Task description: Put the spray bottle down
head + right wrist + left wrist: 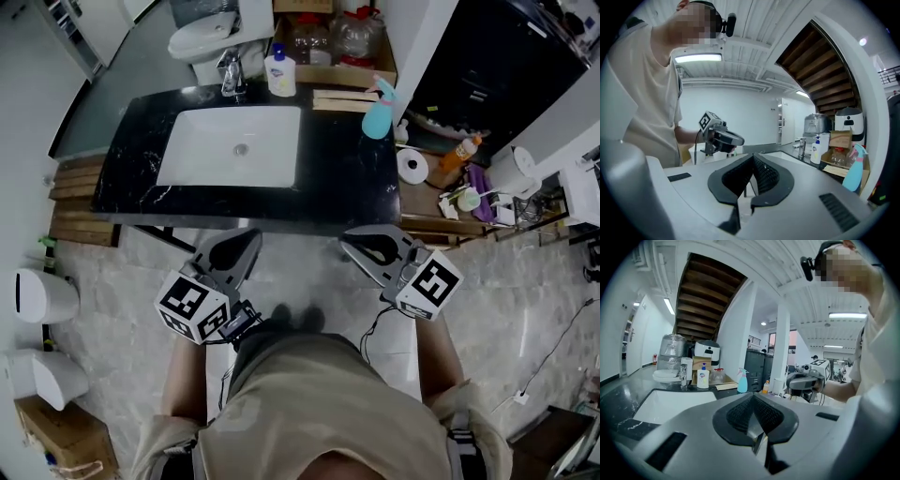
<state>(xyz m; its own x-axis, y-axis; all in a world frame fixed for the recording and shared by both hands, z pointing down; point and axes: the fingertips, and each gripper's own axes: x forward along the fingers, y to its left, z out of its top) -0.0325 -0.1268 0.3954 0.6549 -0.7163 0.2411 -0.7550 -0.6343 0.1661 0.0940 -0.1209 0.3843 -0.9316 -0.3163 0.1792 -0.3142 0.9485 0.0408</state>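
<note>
Already upright on the counter, long axis vertical, the spray bottle stands well ahead and to the right of the right gripper, the nearer one, whose jaws are closed on nothing, as are those of the left gripper; judged set down, nothing to release.

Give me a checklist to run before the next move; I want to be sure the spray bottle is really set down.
1. The spray bottle stands upright on the counter: ok.
2. The left gripper is shut, with nothing between its jaws: ok.
3. The right gripper is shut, with nothing between its jaws: ok.
4. Both grippers are short of the counter, touching nothing: ok.
5. Bottle base is safely inside the counter's right edge: cannot tell.
</note>
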